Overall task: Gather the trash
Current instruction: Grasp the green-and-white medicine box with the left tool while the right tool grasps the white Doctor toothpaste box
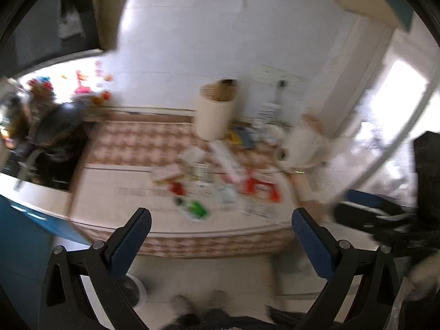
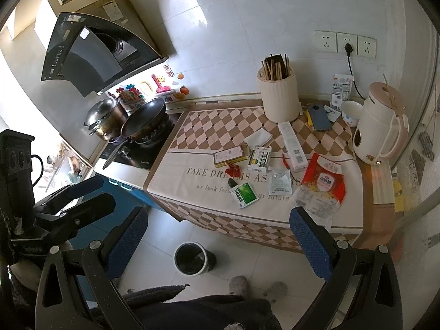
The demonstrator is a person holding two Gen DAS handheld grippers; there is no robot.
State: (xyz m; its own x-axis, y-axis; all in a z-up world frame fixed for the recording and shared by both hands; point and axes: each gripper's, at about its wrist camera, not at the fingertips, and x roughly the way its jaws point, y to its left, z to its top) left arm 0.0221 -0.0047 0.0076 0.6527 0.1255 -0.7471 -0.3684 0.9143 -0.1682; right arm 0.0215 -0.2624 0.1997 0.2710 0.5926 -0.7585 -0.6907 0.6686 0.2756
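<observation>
Wrappers [image 2: 277,176] near counter edge [image 2: 225,227], bin [image 2: 191,258] below, both fingers spread, empty.

My left wrist view blurred, facing the worktop [image 1: 115,192] from well back, my right wrist view sharp, looking down from higher at that worktop [image 2: 192,137], both sharing the chopstick holder [image 1: 214,115] [image 2: 279,96], kettle [image 2: 379,129]

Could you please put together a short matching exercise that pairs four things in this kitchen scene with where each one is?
Things:
1. trash bin
2. chopstick holder
3. frying pan
4. red-and-white bag

Places:
A. on the stove
B. at the cloth's front right, near the edge
C. on the floor in front of the counter
D. at the back of the cloth, near the wall

Pairs: 1-C, 2-D, 3-A, 4-B
</observation>
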